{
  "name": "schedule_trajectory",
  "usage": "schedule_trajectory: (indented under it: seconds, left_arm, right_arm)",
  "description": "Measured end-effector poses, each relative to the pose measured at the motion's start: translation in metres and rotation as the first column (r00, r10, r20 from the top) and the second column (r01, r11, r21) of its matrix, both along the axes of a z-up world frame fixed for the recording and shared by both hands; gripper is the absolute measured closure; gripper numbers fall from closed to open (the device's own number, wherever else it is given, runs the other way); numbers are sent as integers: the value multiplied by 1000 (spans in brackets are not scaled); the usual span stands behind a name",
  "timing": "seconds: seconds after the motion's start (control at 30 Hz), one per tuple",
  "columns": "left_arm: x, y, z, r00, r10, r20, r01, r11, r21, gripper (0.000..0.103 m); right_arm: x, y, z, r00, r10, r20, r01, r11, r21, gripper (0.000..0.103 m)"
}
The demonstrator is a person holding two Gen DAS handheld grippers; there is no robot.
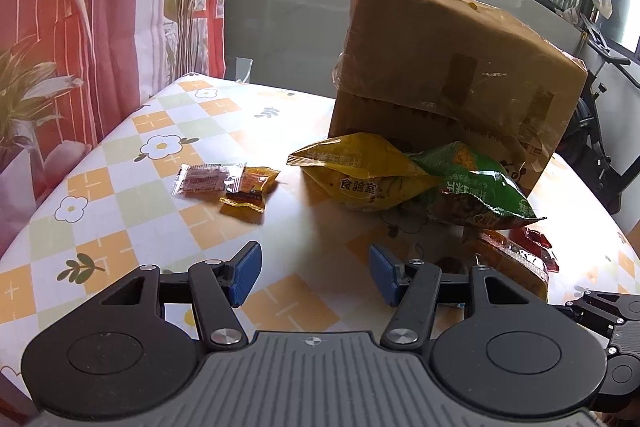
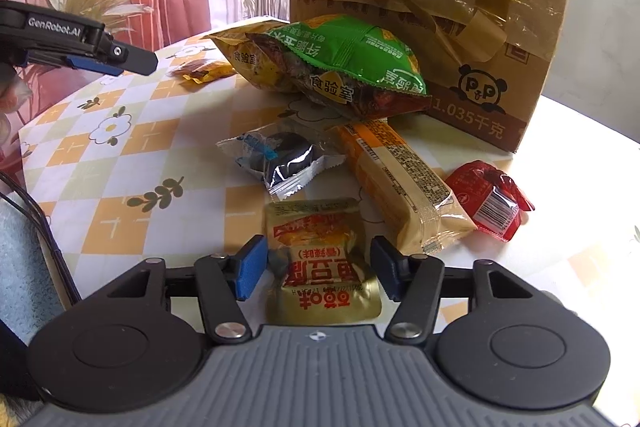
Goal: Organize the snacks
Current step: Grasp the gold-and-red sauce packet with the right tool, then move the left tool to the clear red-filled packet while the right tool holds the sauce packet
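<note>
Two grippers are in our hands above a table [image 2: 132, 195] covered with a checked, flower-printed cloth, and we place everything by the taped cardboard box [image 2: 432, 7] standing at the far side.

Leaning against the foot of the box we see a yellow snack bag [image 1: 360, 175] and a green snack bag [image 2: 352, 63], the green one lying partly over the yellow. Left of the box, well apart from it, lie a small clear-wrapped reddish packet [image 1: 202, 181] and a small orange packet [image 1: 250, 193], touching each other. In front of the box, on our side of the two bags, sit a clear wrapper holding a dark round cookie [image 2: 280, 159], a long orange-and-cream bar [image 2: 404, 187] and, right of the bar, a red packet [image 2: 492, 199] with a barcode.

Nearest to us, furthest out from the box, lies a gold pouch [image 2: 320, 263] with red print. Our right gripper [image 2: 318, 269] straddles it: the blue pads [image 2: 252, 267] stand apart on either side of the pouch, and we cannot see them pressing on it. The pouch rests flat on the cloth.

Our left gripper [image 1: 316, 273] hangs over bare cloth in front of the box, its jaws apart with nothing between them. The right wrist view shows it side-on at the left edge.
</note>
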State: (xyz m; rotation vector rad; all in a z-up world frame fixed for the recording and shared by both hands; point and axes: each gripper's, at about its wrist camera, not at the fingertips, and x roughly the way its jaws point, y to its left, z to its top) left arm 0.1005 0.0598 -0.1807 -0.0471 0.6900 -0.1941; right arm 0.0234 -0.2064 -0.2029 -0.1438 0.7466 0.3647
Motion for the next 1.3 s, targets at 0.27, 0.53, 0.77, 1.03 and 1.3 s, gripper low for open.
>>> schedule_trajectory:
  seconds: [0.27, 0.53, 0.77, 1.03, 1.3]
  left_arm:
    - [-1, 3, -4, 1000, 5, -7, -5, 1000, -9, 41]
    - [0, 4, -1, 1000, 8, 4, -8, 1000, -6, 42]
    - [1, 4, 0, 1000, 9, 14, -9, 1000, -8, 43]
    - [6, 7, -3, 1000, 16, 5, -16, 1000, -4, 43]
    - [26, 19, -5, 1000, 15, 11, -16, 999, 41, 49]
  right_arm:
    - [2, -7, 2, 999, -44, -5, 44, 998, 41, 62]
    - [1, -10, 20, 999, -50, 14, 47, 989, 138, 67]
    - [-3, -4, 45, 994, -26, 111, 11, 992, 128, 67]
    - [6, -12, 48, 985, -94, 143, 90, 995, 34, 67]
    - [18, -22, 32, 987, -129, 93, 126, 992, 30, 67]
